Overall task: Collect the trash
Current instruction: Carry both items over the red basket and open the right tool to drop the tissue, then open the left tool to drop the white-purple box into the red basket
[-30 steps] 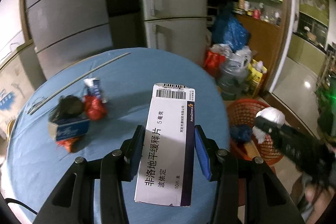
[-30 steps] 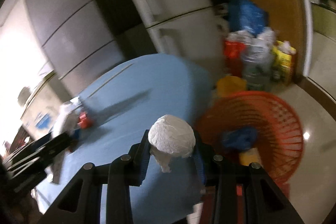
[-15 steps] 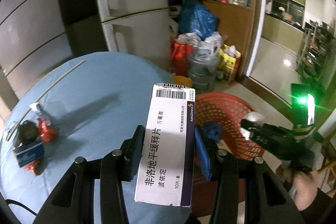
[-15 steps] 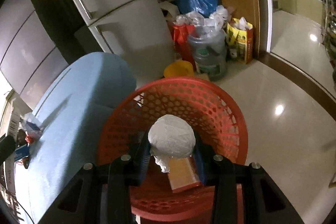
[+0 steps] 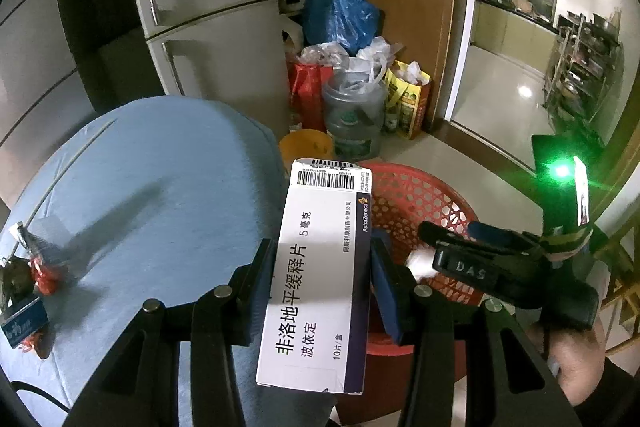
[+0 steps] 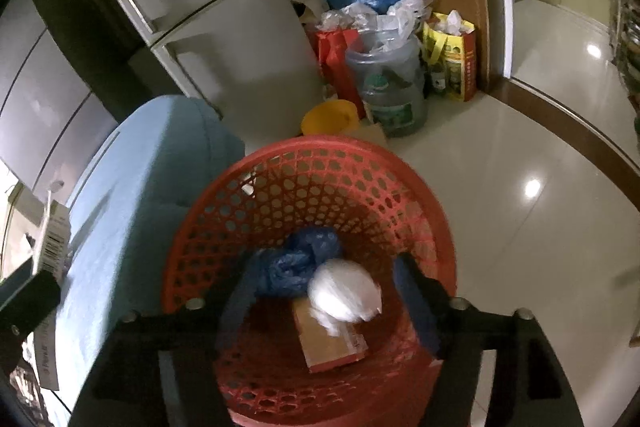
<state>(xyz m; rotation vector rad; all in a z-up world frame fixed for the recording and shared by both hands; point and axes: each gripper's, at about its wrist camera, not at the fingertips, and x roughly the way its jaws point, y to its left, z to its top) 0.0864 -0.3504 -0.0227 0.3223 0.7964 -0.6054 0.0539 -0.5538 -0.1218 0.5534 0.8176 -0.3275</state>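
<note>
Both fingers of your left gripper (image 5: 324,267) are clamped flat against the long sides of a white medicine box (image 5: 320,279), which stands upright between them with its barcode end farthest from you. That box hangs over the edge of the blue-covered table (image 5: 160,187), with the red basket (image 5: 424,203) showing just behind and to its right.

Your right gripper (image 6: 324,291) has just been opening: its jaws now stand wide apart over the basket (image 6: 320,187), and the white paper ball (image 6: 346,291) sits blurred between them, touching neither pad, so it is released. From the left wrist view the same gripper (image 5: 444,239) reaches over the basket rim, with your hand (image 5: 572,355) behind it.

Inside the basket you already have a crumpled blue bag (image 6: 296,263) and a brown carton (image 6: 328,343) lying on the bottom; the ball appears in front of both.

Remaining on the table, at its far left edge, is a small heap: a red wrapper (image 5: 48,275), a dark lump (image 5: 16,283) and a small blue box (image 5: 24,321), close together.

Beyond the basket on the floor stand a yellow bowl (image 6: 330,117), a clear water jug (image 6: 390,91) stuffed with plastic, and several bags against a fridge (image 6: 224,27).
</note>
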